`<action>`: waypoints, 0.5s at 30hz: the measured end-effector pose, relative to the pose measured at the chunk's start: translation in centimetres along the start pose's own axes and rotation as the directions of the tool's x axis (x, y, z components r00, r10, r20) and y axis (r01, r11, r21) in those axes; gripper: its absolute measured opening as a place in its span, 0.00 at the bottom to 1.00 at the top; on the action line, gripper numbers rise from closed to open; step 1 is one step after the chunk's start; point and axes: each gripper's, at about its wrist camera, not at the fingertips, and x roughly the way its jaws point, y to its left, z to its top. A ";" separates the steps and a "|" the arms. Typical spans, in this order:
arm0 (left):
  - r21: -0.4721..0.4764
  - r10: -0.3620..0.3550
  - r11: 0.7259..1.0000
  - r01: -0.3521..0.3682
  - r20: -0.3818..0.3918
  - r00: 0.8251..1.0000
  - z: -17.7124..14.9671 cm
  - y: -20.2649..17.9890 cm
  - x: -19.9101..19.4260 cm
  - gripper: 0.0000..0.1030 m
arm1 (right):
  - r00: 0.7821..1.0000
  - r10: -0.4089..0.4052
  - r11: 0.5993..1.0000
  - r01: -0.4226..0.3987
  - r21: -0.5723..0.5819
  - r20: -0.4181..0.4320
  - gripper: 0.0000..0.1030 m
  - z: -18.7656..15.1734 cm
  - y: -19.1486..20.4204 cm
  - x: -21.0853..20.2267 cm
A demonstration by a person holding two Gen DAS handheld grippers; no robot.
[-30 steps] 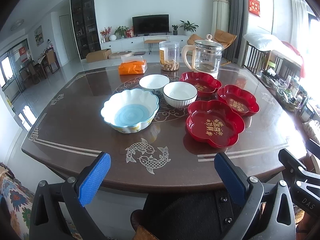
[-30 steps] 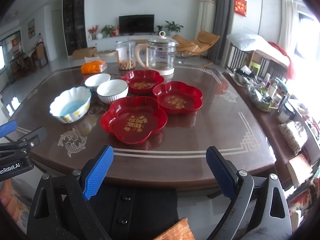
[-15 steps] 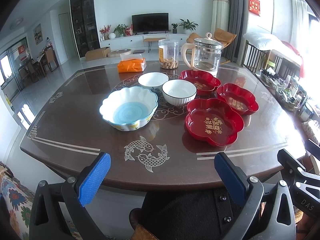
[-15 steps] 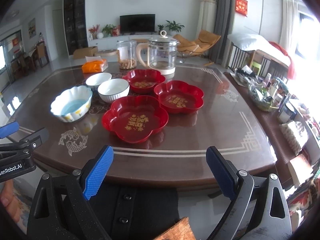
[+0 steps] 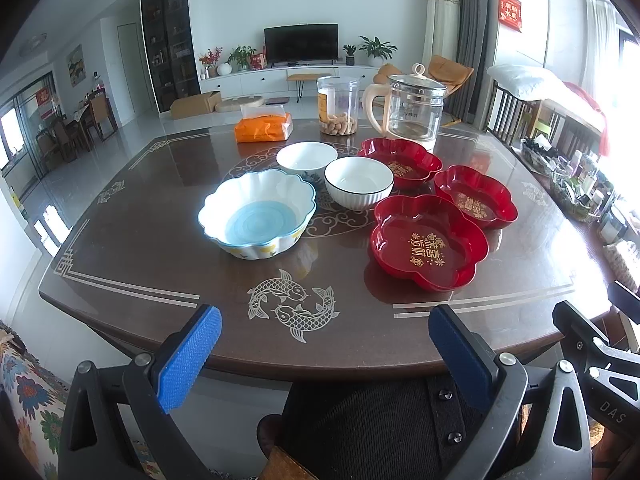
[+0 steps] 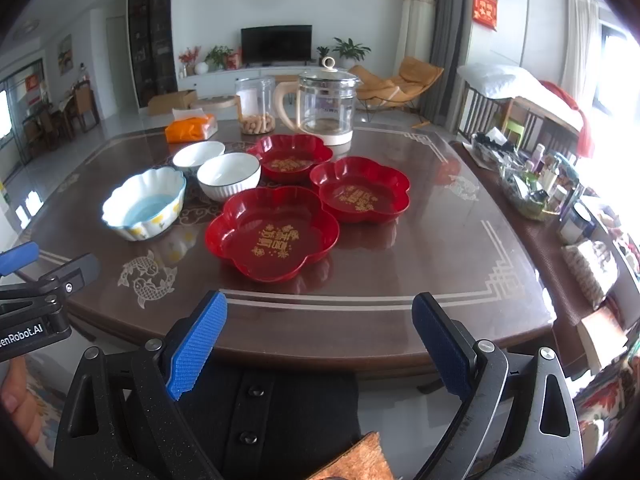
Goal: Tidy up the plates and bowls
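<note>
Three red flower-shaped plates lie on the dark table (image 5: 160, 248): a near one (image 5: 430, 242) (image 6: 272, 232), a right one (image 5: 474, 200) (image 6: 360, 190) and a far one (image 5: 400, 158) (image 6: 290, 158). A scalloped bowl with a blue inside (image 5: 258, 212) (image 6: 144, 202) sits to their left. Two white bowls (image 5: 358, 182) (image 5: 306, 157) stand behind it, also in the right wrist view (image 6: 228, 176) (image 6: 198, 154). My left gripper (image 5: 326, 354) and my right gripper (image 6: 320, 350) hover open before the table's near edge, both empty.
At the table's far side stand a glass kettle (image 5: 412, 112) (image 6: 326, 104), a clear jar of snacks (image 5: 338, 106) and an orange tissue pack (image 5: 264, 126). A cluttered sideboard (image 6: 560, 208) runs along the right. A person's dark clothing (image 5: 380, 432) sits below the grippers.
Both grippers have edged slightly forward and up toward the table; the dishes look a little nearer. Nothing on the table has moved.
</note>
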 end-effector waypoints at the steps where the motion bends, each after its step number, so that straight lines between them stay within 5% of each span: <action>1: 0.000 0.000 1.000 0.000 -0.001 1.000 0.1 0.0 0.0 1.00 | 1.000 0.001 1.000 -0.001 0.000 -0.001 0.93 0.0 0.0 0.0; 15: -0.005 -0.002 1.000 0.002 -0.003 1.000 0.2 0.2 0.0 1.00 | 1.000 0.004 1.000 -0.004 0.000 -0.006 0.93 -0.1 -0.1 0.0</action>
